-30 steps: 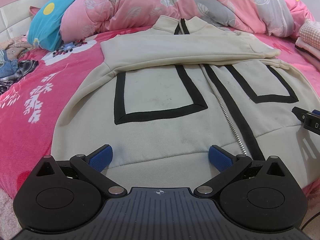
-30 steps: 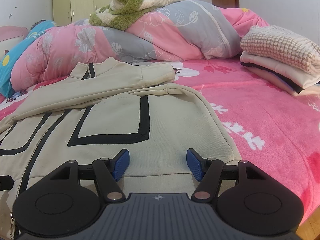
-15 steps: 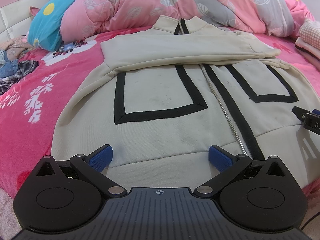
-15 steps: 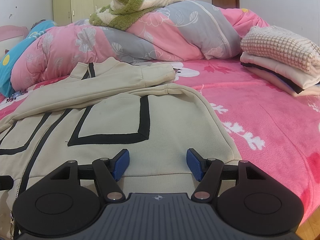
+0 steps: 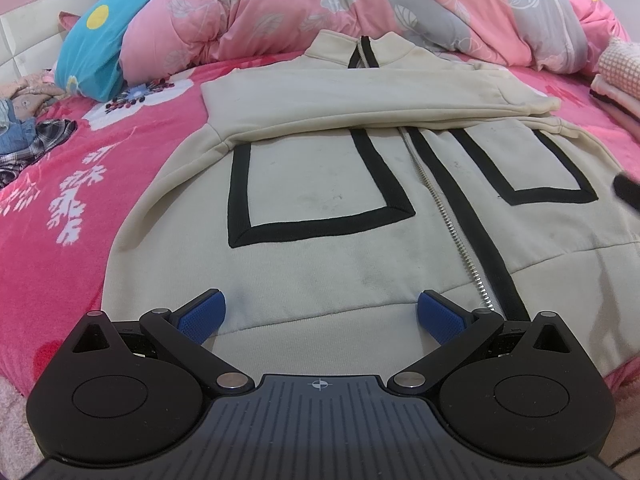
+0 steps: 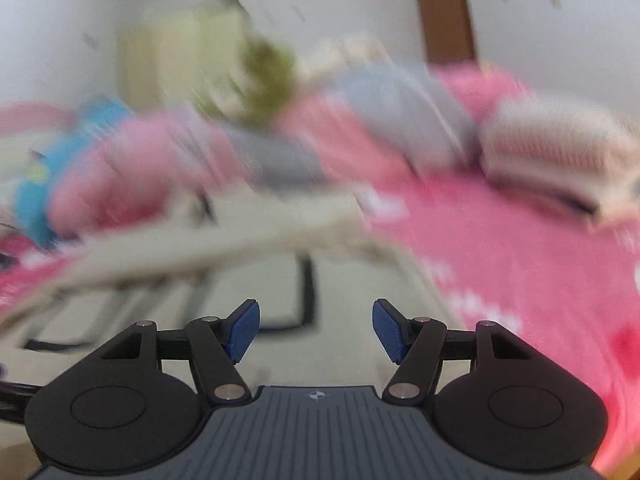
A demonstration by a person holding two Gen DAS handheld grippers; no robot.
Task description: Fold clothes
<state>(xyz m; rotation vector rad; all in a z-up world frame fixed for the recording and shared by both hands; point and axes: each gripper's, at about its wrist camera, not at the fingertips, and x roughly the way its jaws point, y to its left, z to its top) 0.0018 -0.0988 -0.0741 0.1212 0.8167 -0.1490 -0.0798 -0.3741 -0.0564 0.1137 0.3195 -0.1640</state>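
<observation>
A cream zip jacket [image 5: 320, 216] with black rectangle trim lies front-up on the pink bed, both sleeves folded across its chest. My left gripper [image 5: 320, 314] is open and empty, low over the jacket's bottom hem left of the zipper [image 5: 452, 232]. My right gripper [image 6: 316, 330] is open and empty, raised above the jacket's right side [image 6: 352, 320]; that view is blurred by motion. A black part of the right gripper [image 5: 628, 192] shows at the right edge of the left wrist view.
A rolled pink and grey floral quilt [image 5: 280, 12] and a blue pillow [image 5: 96, 36] lie behind the jacket. Folded clothes [image 6: 560, 160] are stacked at the far right. Loose clothes [image 5: 24, 136] lie at the far left. The pink floral bed cover [image 5: 80, 184] surrounds the jacket.
My right gripper has lifted quickly off the jacket's hem and tilted up, blurring its view. My left gripper has not moved.
</observation>
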